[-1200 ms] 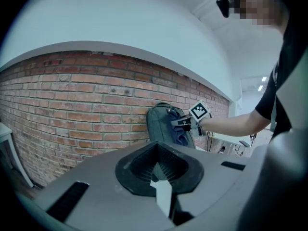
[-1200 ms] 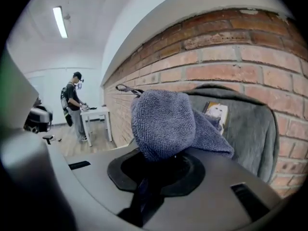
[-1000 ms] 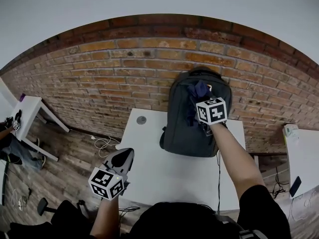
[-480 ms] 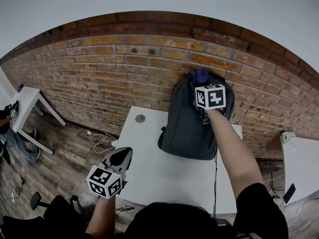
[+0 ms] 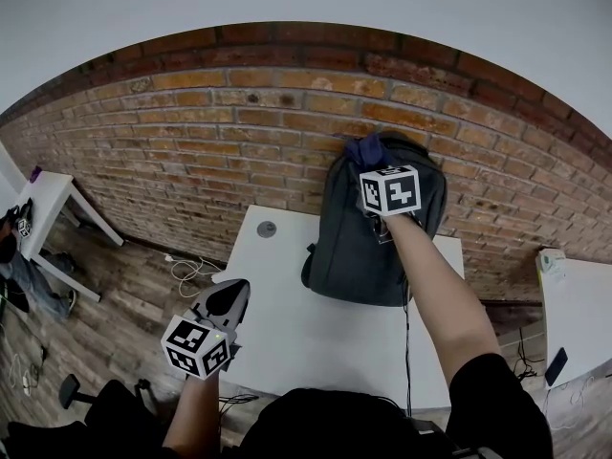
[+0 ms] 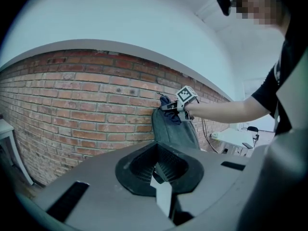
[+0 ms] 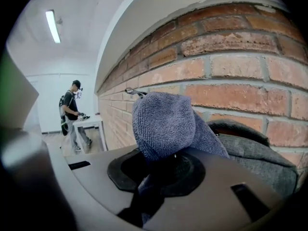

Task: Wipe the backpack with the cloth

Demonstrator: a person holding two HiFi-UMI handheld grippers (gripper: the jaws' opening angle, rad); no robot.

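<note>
While I have the right gripper (image 5: pixel 375 174) up at the top of the backpack (image 5: pixel 359 251), its jaws are clamped on the cloth (image 5: pixel 364 149). In the right gripper view the blue-grey cloth bulges out past the jaws and sits just over the bag's upper edge, close against the brick wall (image 5: pixel 220 151). The backpack stands upright at the back of the white worktop (image 5: pixel 306 328), leaning on that wall.

My left gripper (image 5: pixel 226 299) hangs low over the near left edge of the worktop, well apart from the bag. Its own view shows the jaws together with nothing between them, so it takes no part in the wipe.

As for progress, I judge that I am in the wiping itself, working the crown of the bag near the handle. No dirt, streak or damp mark shows on the dark grey fabric, so I cannot tell which parts are done. From where the cloth sits, I would count the whole front panel and the sides below it as work left.
</note>
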